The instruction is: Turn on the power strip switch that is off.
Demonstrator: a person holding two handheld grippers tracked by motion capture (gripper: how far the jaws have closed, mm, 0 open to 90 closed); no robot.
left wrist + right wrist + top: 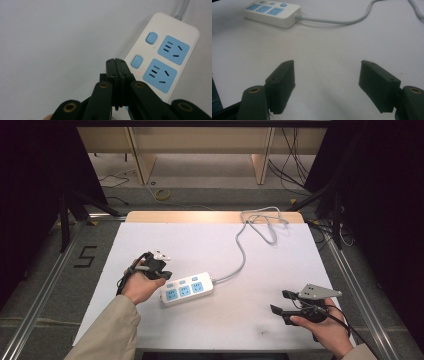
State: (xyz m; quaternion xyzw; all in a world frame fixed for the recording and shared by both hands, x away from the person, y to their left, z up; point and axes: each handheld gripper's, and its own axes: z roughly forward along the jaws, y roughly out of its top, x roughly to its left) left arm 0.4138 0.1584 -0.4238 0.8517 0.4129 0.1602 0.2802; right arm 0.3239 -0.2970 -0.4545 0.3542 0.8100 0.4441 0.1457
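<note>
A white power strip (186,289) with blue sockets and blue switches lies near the middle of the white table top, its grey cable (243,254) running to the far edge. My left gripper (165,274) hovers at the strip's left end, jaws shut together with nothing between them. In the left gripper view the closed tips (116,65) sit just left of the strip (162,50), beside a blue switch (137,61) and a small red light. My right gripper (279,302) rests at the front right, jaws open and empty (327,75), facing the strip (272,12) across bare table.
The cable (337,20) coils in loops at the table's far right edge (265,222). The white sheet (180,245) covers a wooden table. Metal floor rails and dark stands flank both sides; a shelf unit stands behind.
</note>
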